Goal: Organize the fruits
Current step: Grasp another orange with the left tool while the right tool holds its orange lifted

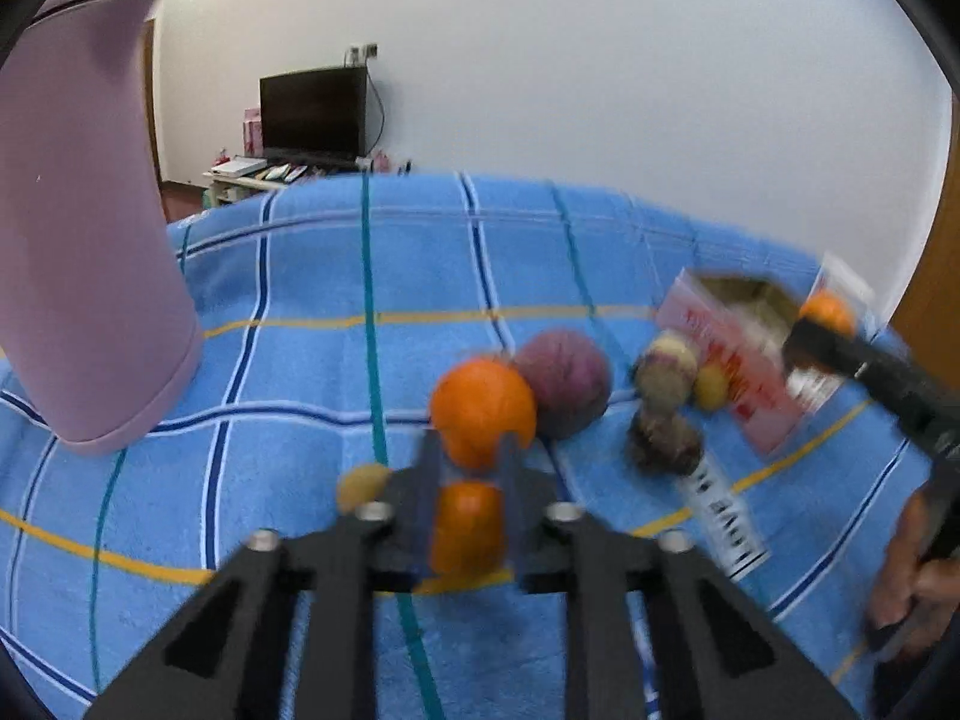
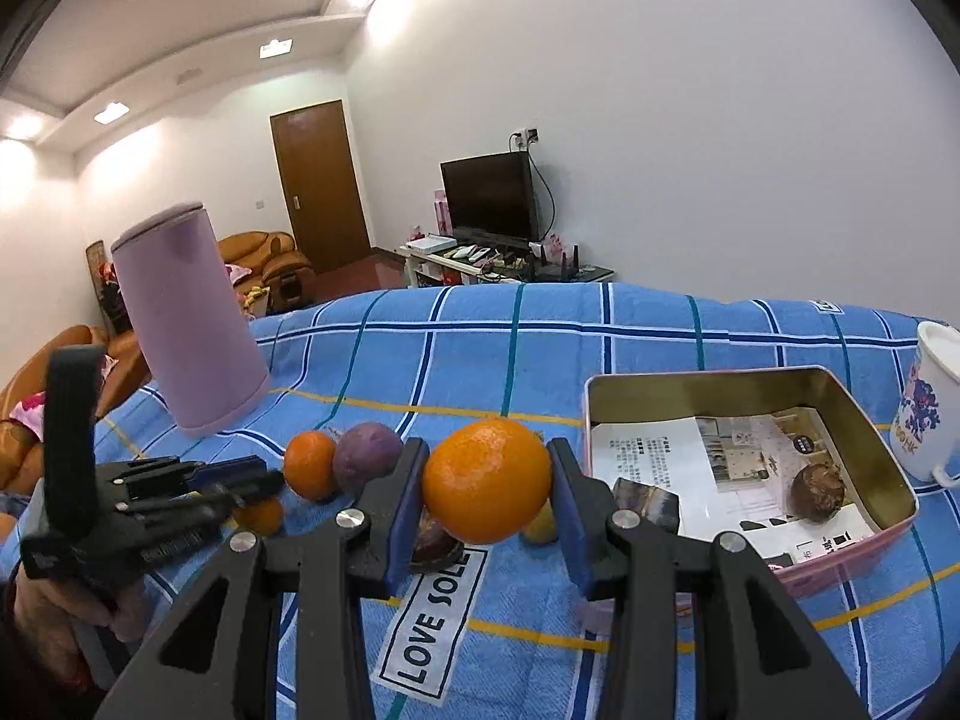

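Note:
In the left wrist view my left gripper (image 1: 468,468) is shut on a small orange (image 1: 467,531) just above the blue checked cloth. A bigger orange (image 1: 483,408) and a purple fruit (image 1: 564,381) lie right ahead of it. My right gripper (image 2: 486,459) is shut on a large orange (image 2: 486,480), held above the cloth to the left of the open pink tin (image 2: 708,381). One brown fruit (image 2: 819,492) lies inside the tin on printed paper. Under the held orange sit a dark fruit (image 2: 435,540) and a yellow one (image 2: 540,528).
A tall pink cylinder (image 2: 186,324) stands at the left of the cloth. A white mug (image 2: 927,408) is right of the tin. More small fruits (image 1: 666,366) lie near the tin (image 1: 720,330). A pale fruit (image 1: 360,483) lies left of my left gripper.

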